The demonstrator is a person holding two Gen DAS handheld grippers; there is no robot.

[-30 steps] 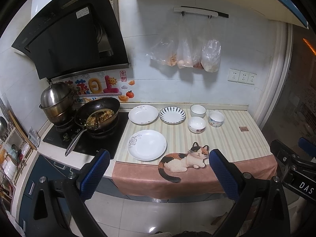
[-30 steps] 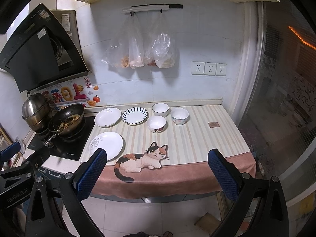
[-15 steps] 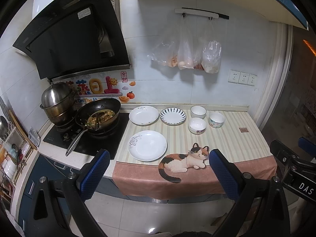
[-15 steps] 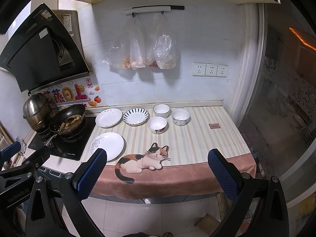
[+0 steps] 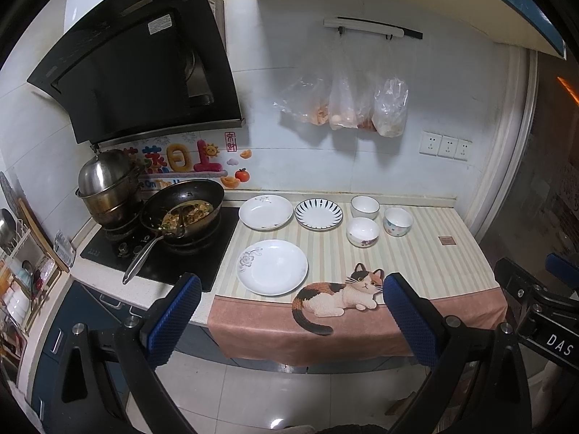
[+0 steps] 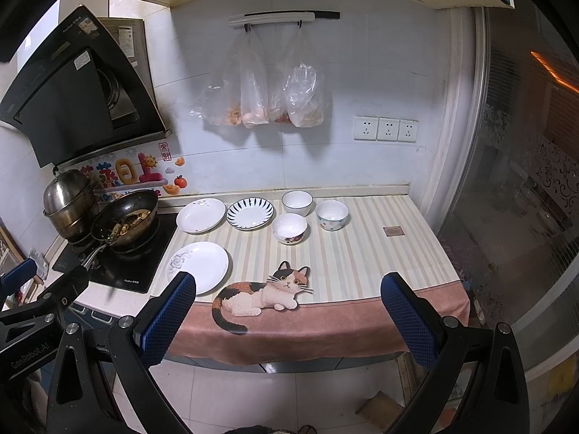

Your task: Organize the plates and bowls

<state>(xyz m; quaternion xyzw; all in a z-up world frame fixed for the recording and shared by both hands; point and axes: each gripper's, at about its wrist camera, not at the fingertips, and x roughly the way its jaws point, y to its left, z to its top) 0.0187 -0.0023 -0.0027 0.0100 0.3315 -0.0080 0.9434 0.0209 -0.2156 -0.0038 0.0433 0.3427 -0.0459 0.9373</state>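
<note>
A black range hood (image 5: 144, 65) is mounted at 10 o'clock above a black cooktop (image 5: 159, 253), on which a steel pot (image 5: 106, 190) and a wok (image 5: 182, 208) holding food are set. The surface (image 5: 416, 256) is covered by a striped cloth printed with a cat (image 5: 340, 294). Both claws are held out in front of the surface, above the tiled floor (image 5: 275, 394): the left claw (image 5: 291, 320) is spread wide with nothing between its blue pads, and the right claw (image 6: 287, 320) is likewise spread wide and empty. Three plastic bags (image 6: 264, 97) are hung from a wall rail at 12 o'clock. A large white plate (image 5: 272, 267) is placed near the front edge of the surface, at 11 o'clock from the cat. Behind it, along the wall, a white plate (image 5: 266, 212) and a blue-striped plate (image 5: 318, 214) are laid side by side. At 3 o'clock from them, three bowls are grouped: a white bowl (image 5: 364, 207) at the back, a flowered bowl (image 5: 363, 232) in front of it, and a dotted bowl (image 5: 398, 221) to the right. All dishes are kept apart, unstacked.
</note>
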